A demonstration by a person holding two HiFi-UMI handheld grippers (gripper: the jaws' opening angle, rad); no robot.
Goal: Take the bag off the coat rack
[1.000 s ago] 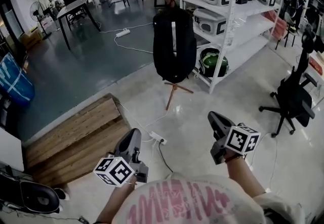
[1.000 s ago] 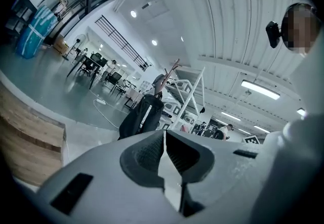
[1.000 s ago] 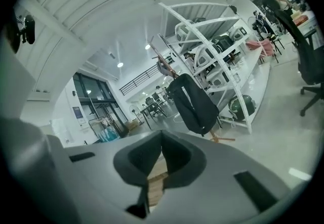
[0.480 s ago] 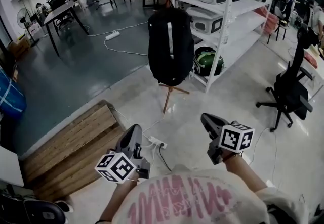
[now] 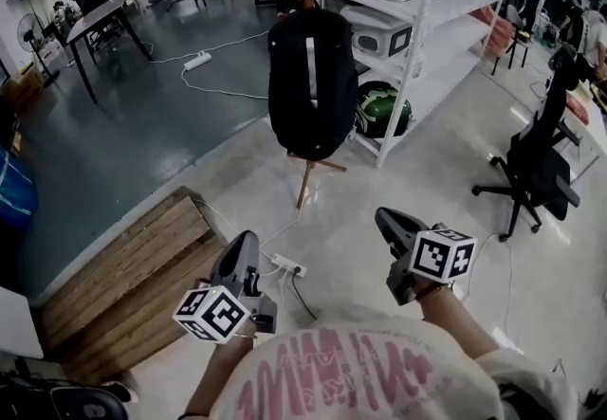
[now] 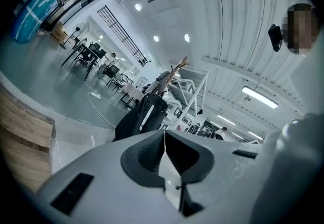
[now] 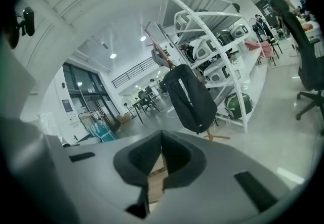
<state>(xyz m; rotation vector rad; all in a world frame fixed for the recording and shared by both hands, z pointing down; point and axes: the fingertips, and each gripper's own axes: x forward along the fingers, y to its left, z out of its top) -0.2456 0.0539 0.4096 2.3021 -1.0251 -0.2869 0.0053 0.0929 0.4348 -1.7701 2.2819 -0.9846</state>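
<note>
Both of my grippers are held low in front of my chest, well apart from the bag [image 5: 311, 82], which hangs on the coat rack [image 5: 306, 183] across an open stretch of pale floor. The fingers of my left gripper [image 5: 244, 242] are pressed together with nothing between them. Those of my right gripper [image 5: 386, 218] are likewise together and empty. The bag is black with a light stripe running down its middle. It hangs from the top of the rack's wooden pole, and the rack's splayed wooden feet show on the floor beneath it. The rack stands just beside a white shelving unit [image 5: 418, 25] loaded with pale housings, with a green and black item [image 5: 383, 111] on its bottom shelf. From each gripper's own view the bag appears beyond the closed fingertips, off in the distance. A white power strip [image 5: 287, 265] lies on the floor near my left gripper, beside a low wooden platform [image 5: 123, 271] to my left. A black office chair [image 5: 533, 172] stands to my right. Farther back, on the darker floor, a dark table [image 5: 95, 22] stands.
</note>
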